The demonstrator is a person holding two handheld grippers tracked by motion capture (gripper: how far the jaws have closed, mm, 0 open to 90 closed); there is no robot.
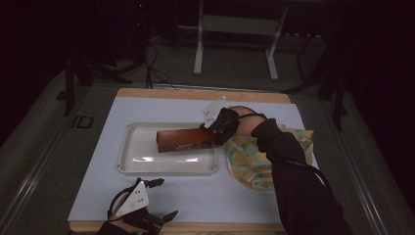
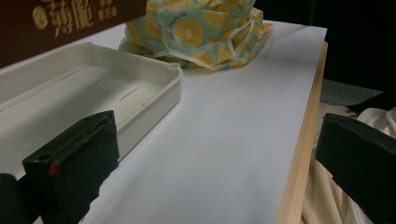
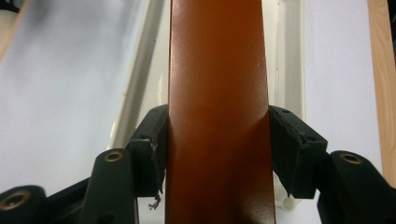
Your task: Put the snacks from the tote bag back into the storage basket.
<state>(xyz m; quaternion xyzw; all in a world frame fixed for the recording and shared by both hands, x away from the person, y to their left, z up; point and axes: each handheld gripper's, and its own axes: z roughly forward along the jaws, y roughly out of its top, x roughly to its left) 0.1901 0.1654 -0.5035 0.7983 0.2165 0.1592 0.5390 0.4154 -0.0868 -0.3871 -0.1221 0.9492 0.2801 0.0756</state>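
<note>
A long reddish-brown box (image 1: 185, 139) hangs over the white tray (image 1: 142, 164), its right end gripped by my right gripper (image 1: 219, 132). In the right gripper view the box (image 3: 217, 112) runs straight up between both jaws, which press on its sides, with the tray (image 3: 140, 88) below it. My left gripper (image 1: 159, 198) rests open at the table's front left edge with nothing between its fingers. The left gripper view has the tray's near corner (image 2: 159, 91), the box (image 2: 60, 23) with gold lettering above it, and a crumpled yellow-patterned cloth (image 2: 201, 32) behind.
The yellow-patterned cloth (image 1: 249, 161) lies right of the tray, partly under the person's dark right sleeve (image 1: 293, 181). A pale sheet (image 1: 195, 196) covers the wooden table (image 1: 195, 93). Stand legs (image 1: 198, 54) rise behind the table on the floor.
</note>
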